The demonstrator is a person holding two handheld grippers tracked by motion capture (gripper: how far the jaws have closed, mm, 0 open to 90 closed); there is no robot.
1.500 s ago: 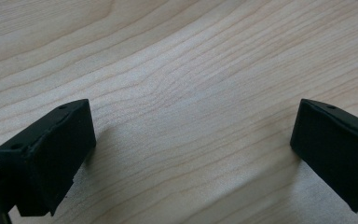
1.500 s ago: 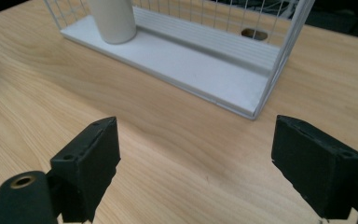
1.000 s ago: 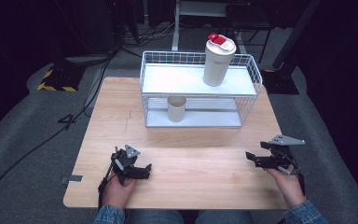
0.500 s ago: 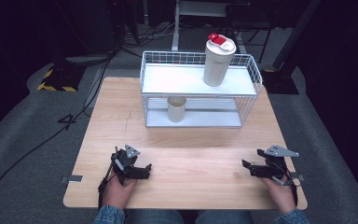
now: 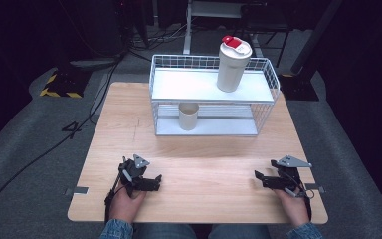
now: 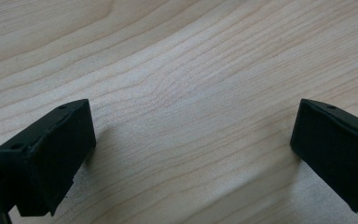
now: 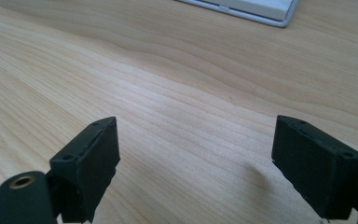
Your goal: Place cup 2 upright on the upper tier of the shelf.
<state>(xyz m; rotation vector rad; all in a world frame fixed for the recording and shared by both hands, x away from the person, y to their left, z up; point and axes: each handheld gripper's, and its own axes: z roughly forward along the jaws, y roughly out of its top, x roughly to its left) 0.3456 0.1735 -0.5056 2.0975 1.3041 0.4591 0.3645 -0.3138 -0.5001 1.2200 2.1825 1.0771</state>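
At the near edge of the light wooden surface (image 5: 204, 149), the left gripper (image 5: 151, 181) is held low in a hand (image 5: 124, 201) whose denim-sleeved forearm enters from below; in the left gripper view its two black fingers (image 6: 46, 156) are seen set wide apart over bare wood grain, with nothing between them. Toward the near right corner, the right gripper (image 5: 259, 178) is held in the other hand (image 5: 293, 199), a grey three-cornered plate carried on its top; in the right gripper view its fingers (image 7: 86, 170) are likewise spread wide over bare wood, and the corner of a pale base is seen at the far edge. Farther back, a white wire rack (image 5: 268, 94) with two tiers is set on the surface. On its lower tier a small beige cup (image 5: 188, 116) is stood upright, left of centre. On the upper tier, toward the right, a tall cream tumbler (image 5: 231, 67) is stood upright, closed by a pale lid with a red cap. Beyond the surface, grey floor, black cables (image 5: 45, 149) and yellow-black striped tape (image 5: 57, 93) are seen.
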